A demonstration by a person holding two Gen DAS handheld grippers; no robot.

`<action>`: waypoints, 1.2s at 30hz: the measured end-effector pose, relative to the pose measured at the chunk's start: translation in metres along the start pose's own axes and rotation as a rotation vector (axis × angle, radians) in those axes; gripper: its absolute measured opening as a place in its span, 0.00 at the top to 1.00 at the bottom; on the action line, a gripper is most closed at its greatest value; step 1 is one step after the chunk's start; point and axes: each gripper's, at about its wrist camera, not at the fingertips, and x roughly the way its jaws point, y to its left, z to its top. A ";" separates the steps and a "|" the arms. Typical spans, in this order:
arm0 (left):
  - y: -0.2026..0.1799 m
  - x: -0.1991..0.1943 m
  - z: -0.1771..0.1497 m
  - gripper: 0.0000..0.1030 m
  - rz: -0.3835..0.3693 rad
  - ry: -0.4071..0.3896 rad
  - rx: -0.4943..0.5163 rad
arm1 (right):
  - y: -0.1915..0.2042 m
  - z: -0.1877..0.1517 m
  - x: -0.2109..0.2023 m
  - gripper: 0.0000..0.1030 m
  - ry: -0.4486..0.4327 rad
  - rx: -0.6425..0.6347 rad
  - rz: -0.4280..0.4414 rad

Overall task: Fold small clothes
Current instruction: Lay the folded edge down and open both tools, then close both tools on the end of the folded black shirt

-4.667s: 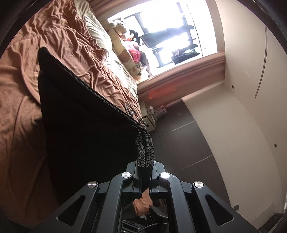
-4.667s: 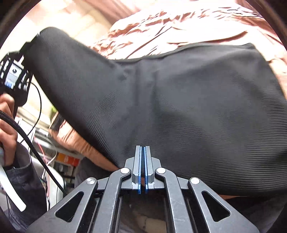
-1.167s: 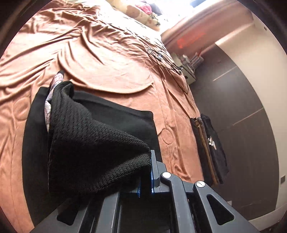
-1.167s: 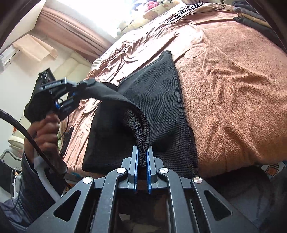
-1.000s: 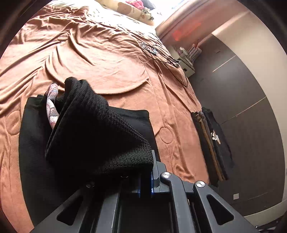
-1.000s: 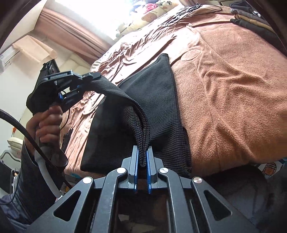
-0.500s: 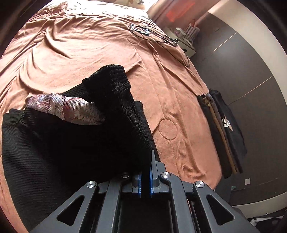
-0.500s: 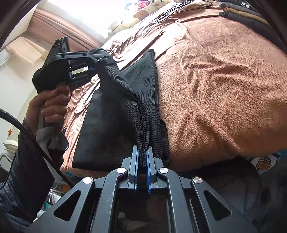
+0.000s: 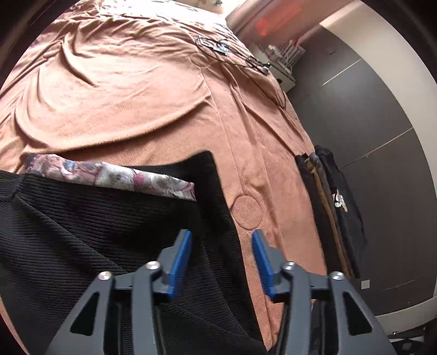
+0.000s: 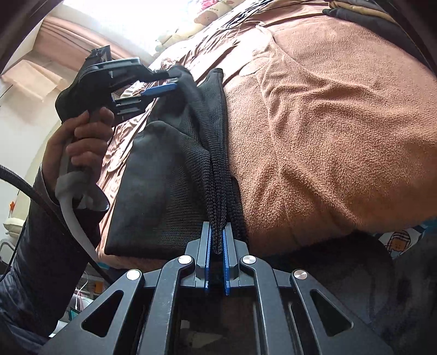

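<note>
A black knit garment lies folded over on the brown bedspread, with a strip of pink floral lining showing along its far fold. My left gripper is open just above the garment's right edge, holding nothing. In the right wrist view the left gripper hovers open over the far end of the garment. My right gripper is shut on the garment's near edge, at the bed's near side.
A stack of folded dark clothes lies at the bed's right edge. Black cables lie across the far part of the bed. Stuffed toys sit by the bright window. A dark wardrobe wall runs along the right.
My left gripper has carried its edge of the garment across, laid it down and opened. The garment now lies flatter, with the floral lining exposed. My right gripper still holds its edge.
</note>
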 end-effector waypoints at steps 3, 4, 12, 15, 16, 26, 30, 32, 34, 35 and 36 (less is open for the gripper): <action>0.008 -0.016 -0.002 0.41 0.015 -0.026 0.009 | 0.001 0.000 -0.001 0.96 0.001 -0.006 -0.008; 0.013 -0.021 -0.003 0.41 0.019 -0.028 0.008 | 0.002 0.000 -0.001 0.96 0.002 -0.006 -0.011; 0.068 -0.064 -0.024 0.41 0.088 -0.065 -0.050 | 0.006 0.004 -0.001 0.96 0.013 -0.009 -0.028; 0.090 -0.081 -0.036 0.41 0.111 -0.074 -0.075 | 0.008 0.007 -0.004 0.95 0.009 0.001 -0.027; 0.097 -0.086 -0.040 0.41 0.121 -0.075 -0.083 | 0.009 0.008 -0.004 0.94 0.009 -0.003 -0.031; 0.155 -0.128 -0.092 0.41 0.159 -0.087 -0.167 | 0.023 0.019 -0.010 0.50 -0.040 -0.049 -0.081; 0.170 -0.133 -0.117 0.41 0.128 -0.064 -0.207 | 0.025 0.024 -0.001 0.50 -0.032 -0.074 -0.098; 0.175 -0.133 -0.129 0.41 0.099 -0.050 -0.229 | 0.024 0.028 0.005 0.50 -0.019 -0.078 -0.108; 0.177 -0.133 -0.139 0.45 0.067 -0.043 -0.248 | 0.024 0.031 0.010 0.50 -0.014 -0.082 -0.105; 0.177 -0.132 -0.144 0.49 0.057 -0.036 -0.252 | 0.024 0.032 0.012 0.52 -0.011 -0.082 -0.103; 0.177 -0.130 -0.149 0.50 0.048 -0.028 -0.256 | 0.023 0.033 0.014 0.55 -0.007 -0.082 -0.105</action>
